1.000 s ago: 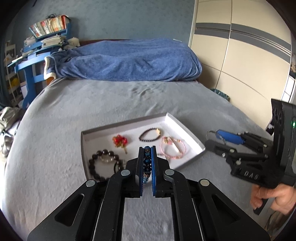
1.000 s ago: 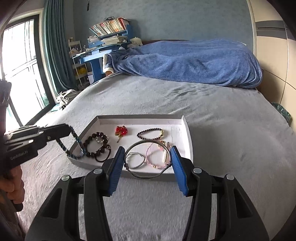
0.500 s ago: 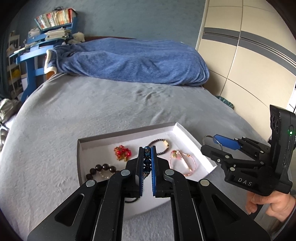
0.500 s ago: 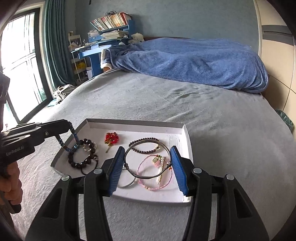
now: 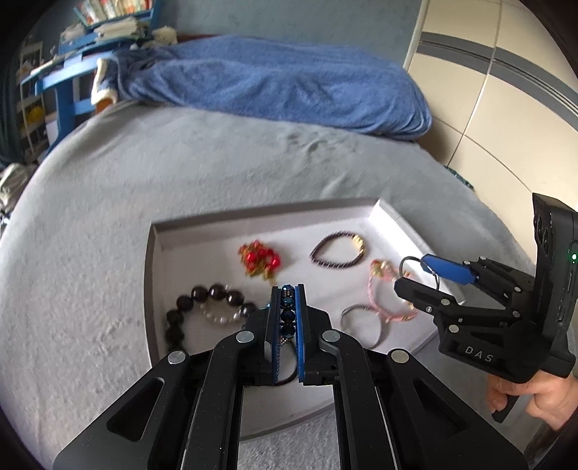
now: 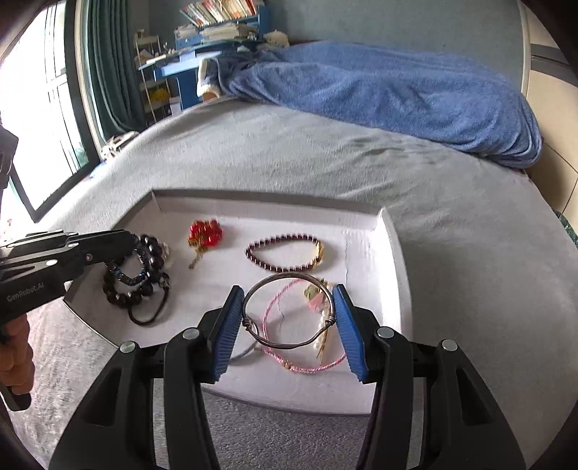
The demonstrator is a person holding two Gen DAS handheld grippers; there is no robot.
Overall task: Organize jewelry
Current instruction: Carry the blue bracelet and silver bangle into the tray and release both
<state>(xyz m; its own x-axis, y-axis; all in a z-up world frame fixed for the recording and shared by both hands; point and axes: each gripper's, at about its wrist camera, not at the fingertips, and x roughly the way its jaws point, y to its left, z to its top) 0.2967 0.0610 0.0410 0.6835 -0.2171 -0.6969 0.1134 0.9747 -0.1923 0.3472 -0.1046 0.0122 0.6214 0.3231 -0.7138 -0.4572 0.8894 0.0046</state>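
Note:
A white tray lies on the grey bed. In it are a dark bead bracelet, a red bead charm, a purple bead bracelet, a pink cord bracelet and a silver ring. My left gripper is shut on a blue beaded bracelet, which dangles over the tray's left part. My right gripper clamps a silver wire bangle across its width, low over the pink bracelet. The left wrist view shows that gripper from the side.
A rumpled blue blanket lies across the far end of the bed. A blue desk with books and a window stand at the far left, wardrobe doors at the right. A black hair tie lies by the dark beads.
Both grippers have come down and forward over the tray, which now fills more of each view. Each keeps the same hold on its bracelet.

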